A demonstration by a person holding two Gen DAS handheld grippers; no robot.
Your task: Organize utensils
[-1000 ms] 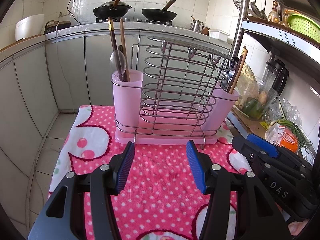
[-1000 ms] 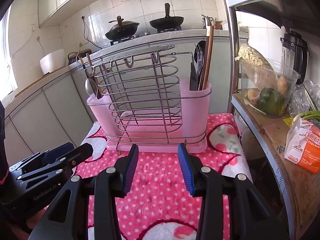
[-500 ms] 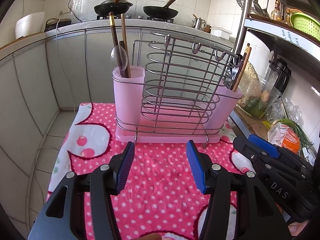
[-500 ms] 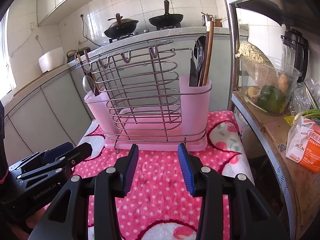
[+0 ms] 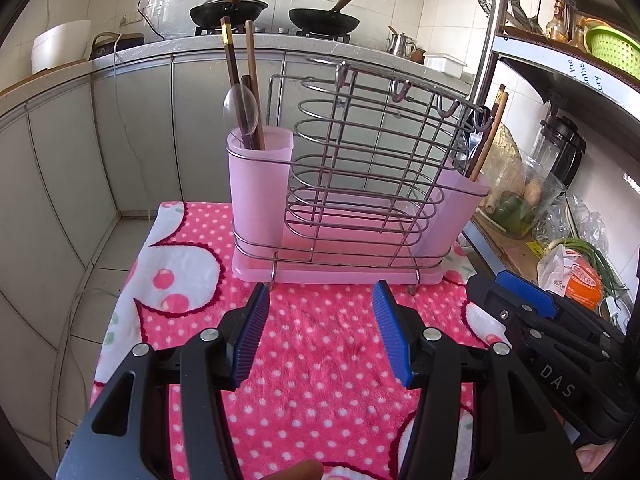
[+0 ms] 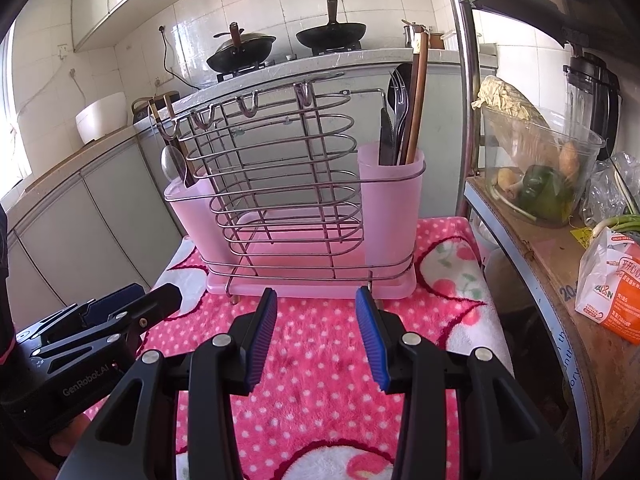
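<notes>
- One wire rack [image 5: 360, 184] with a pink plastic base stands on my fuzzy polka-dot cloth [image 5: 320, 360].
- Two translucent pink cups: left cup [image 5: 258, 184] holds one spoon [image 5: 239, 106] and chopsticks [image 5: 240, 76]; right cup [image 6: 390, 204] holds dark cutlery.
- My left gripper [image 5: 320, 340] and right gripper [image 6: 316, 340] hover before the rack, both released, empty.

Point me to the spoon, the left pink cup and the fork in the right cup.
spoon [image 5: 240, 110], left wrist view, on its bowl.
left pink cup [image 5: 256, 196], left wrist view, on its front wall.
fork [image 6: 400, 92], right wrist view, on its tines above the right cup.
</notes>
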